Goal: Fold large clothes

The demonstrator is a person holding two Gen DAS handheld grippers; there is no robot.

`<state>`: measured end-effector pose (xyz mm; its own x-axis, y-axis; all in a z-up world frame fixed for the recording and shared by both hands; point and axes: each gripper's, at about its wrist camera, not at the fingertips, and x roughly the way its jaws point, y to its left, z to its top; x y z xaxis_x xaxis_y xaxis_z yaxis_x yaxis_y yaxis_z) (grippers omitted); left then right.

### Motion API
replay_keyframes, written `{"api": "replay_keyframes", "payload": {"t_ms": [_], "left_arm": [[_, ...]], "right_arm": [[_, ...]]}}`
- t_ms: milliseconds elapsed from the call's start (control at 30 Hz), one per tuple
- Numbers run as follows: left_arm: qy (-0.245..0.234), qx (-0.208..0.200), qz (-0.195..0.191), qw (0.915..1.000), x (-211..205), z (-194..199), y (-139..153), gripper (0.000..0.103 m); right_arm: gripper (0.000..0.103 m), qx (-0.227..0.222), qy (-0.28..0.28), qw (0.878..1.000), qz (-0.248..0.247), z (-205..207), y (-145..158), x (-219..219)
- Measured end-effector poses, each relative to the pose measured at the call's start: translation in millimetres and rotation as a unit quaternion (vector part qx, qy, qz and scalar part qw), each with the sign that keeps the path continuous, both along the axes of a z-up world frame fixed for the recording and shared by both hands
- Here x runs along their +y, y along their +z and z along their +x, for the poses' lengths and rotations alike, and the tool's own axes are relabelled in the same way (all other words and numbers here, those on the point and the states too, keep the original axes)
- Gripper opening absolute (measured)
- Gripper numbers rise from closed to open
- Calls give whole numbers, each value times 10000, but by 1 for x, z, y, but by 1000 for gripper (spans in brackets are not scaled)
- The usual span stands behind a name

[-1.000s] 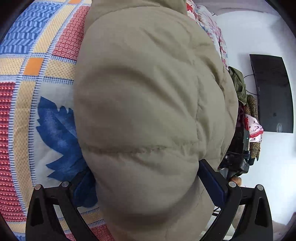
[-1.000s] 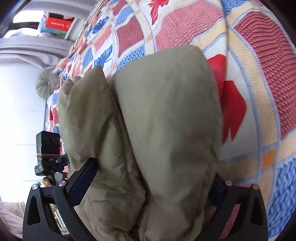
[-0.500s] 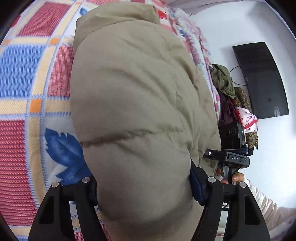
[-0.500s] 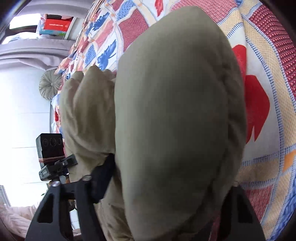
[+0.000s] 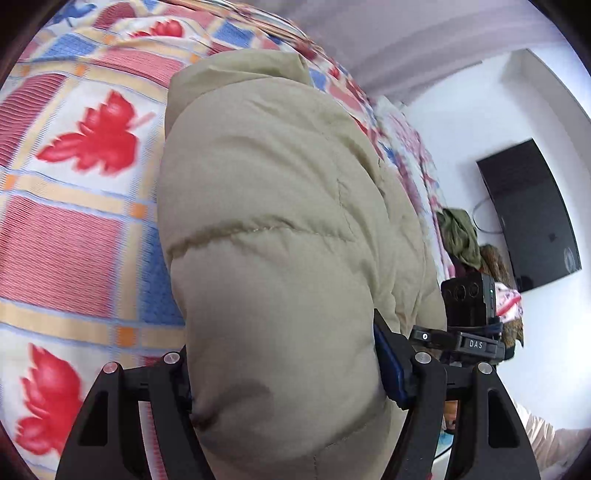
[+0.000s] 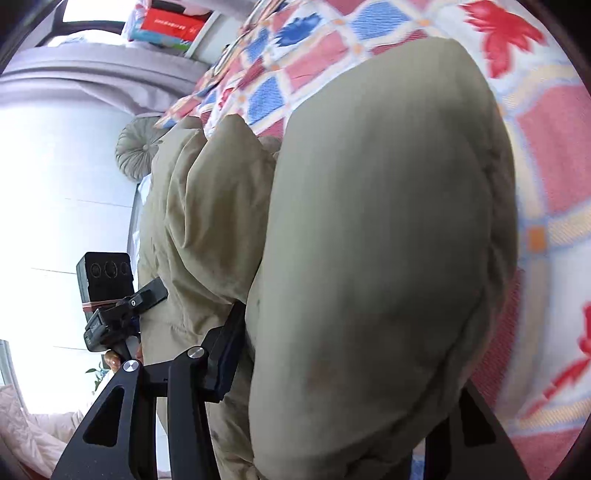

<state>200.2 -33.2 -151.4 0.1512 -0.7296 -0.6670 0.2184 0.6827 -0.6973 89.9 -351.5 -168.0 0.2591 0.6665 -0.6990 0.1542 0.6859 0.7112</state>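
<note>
A puffy beige down jacket (image 5: 280, 229) fills both views, bunched into a thick folded bundle over a patterned bedspread (image 5: 66, 229). My left gripper (image 5: 284, 373) is shut on one end of the bundle, with the padding bulging between its black fingers (image 5: 391, 358). My right gripper (image 6: 343, 354) is shut on the other end of the jacket (image 6: 384, 240); its right finger is mostly hidden by fabric. The other gripper shows in each view: the right one in the left wrist view (image 5: 469, 321), the left one in the right wrist view (image 6: 110, 295).
The bedspread (image 6: 546, 184) has red, blue and cream squares with leaf prints. A black TV (image 5: 532, 214) hangs on the white wall at right, with a heap of clothes (image 5: 461, 236) below it. A round grey cushion (image 6: 138, 149) and a shelf with a red box (image 6: 170, 22) sit at the far left.
Both grippers have closed tighter on the jacket and lifted and tipped the bundle. The views have swung, so more of the room and far bed shows.
</note>
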Motion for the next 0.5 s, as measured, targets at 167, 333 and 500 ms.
{"api": "replay_keyframes", "payload": {"t_ms": [167, 333, 500], "left_arm": [[373, -3, 263, 9990, 57, 32, -28, 74], [828, 371, 192, 9957, 94, 46, -82, 79], [982, 230, 509, 9936, 101, 35, -83, 80]], "right_arm": [[52, -65, 109, 9998, 183, 40, -24, 50], [52, -15, 139, 9998, 125, 67, -54, 83], [60, 93, -100, 9993, -334, 67, -73, 82]]}}
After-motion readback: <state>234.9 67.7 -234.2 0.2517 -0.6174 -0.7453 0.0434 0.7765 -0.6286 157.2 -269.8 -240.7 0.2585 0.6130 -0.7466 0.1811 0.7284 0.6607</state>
